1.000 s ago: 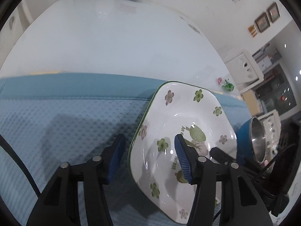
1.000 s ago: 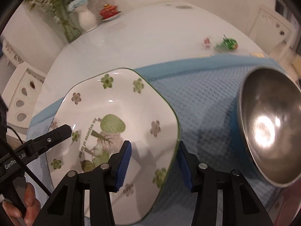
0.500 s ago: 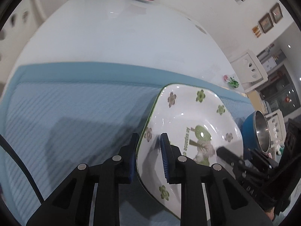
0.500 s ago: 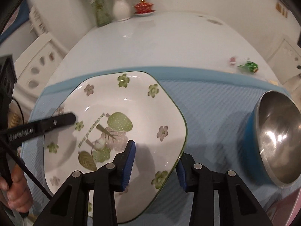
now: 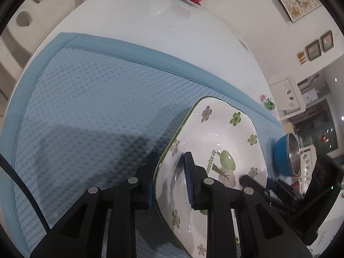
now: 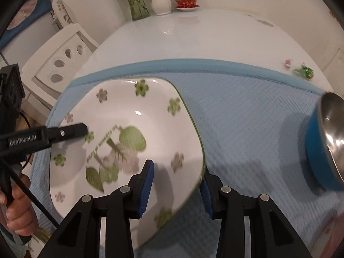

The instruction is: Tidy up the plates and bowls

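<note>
A white square plate (image 5: 217, 150) with green flowers and a green rim hangs tilted over the blue mat (image 5: 90, 111). My left gripper (image 5: 169, 178) is shut on its left rim, one pad under, one inside. My right gripper (image 6: 176, 185) straddles the plate (image 6: 129, 129) at its right rim with the pads apart, and it looks open. A blue bowl with a steel inside (image 6: 324, 142) stands on the mat at the right; it also shows in the left wrist view (image 5: 287, 154).
The mat lies on a white round table (image 6: 193, 36). A vase (image 6: 161, 0), a glass vase of flowers (image 6: 137, 2) and a red lidded cup (image 6: 187, 1) stand at the far edge. Small candies (image 6: 303, 71) lie beyond the mat. White chairs (image 6: 62, 58) stand at the left.
My left gripper closed on the plate's left rim and the plate has been lifted and carried left. The blue bowl now sits farther right in both views.
</note>
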`<state>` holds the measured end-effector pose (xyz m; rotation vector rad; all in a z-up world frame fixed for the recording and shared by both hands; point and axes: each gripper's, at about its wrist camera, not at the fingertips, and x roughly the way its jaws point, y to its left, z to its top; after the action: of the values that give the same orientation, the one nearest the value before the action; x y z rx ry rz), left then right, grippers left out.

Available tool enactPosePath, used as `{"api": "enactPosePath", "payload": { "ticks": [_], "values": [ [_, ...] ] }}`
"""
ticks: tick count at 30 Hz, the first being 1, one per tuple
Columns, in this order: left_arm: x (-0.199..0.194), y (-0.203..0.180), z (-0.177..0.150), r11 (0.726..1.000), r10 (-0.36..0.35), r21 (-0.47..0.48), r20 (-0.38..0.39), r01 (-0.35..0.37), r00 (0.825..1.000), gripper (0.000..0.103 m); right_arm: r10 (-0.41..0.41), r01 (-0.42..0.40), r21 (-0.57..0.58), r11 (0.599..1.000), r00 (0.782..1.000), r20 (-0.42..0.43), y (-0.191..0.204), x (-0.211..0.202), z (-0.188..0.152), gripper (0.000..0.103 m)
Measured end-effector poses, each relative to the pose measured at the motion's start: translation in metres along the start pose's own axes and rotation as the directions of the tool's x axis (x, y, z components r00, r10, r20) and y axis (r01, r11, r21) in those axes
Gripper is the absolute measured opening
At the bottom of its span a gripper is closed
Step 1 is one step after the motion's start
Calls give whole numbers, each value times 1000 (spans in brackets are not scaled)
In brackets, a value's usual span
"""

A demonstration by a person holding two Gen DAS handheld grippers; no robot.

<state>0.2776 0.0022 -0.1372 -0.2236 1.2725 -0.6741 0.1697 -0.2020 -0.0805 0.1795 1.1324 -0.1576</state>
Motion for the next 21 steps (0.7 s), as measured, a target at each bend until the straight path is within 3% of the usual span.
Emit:
{"api": "enactPosePath", "payload": {
  "ticks": [2,6,21],
  "values": [
    [4,-10,4,998,29,50,-22,-28,999,29,-10,10,-2,1000,1000,7,5,2,5,43],
    [2,-25,1,989,94,111,-1,-93,996,30,5,-5,6,1000,1000,-3,6,0,7,43],
    [-42,-30,-22,986,80,135,104,-93,991,30,3,-1,-49,999,999,42,13,-40,2,43]
  ]
}}
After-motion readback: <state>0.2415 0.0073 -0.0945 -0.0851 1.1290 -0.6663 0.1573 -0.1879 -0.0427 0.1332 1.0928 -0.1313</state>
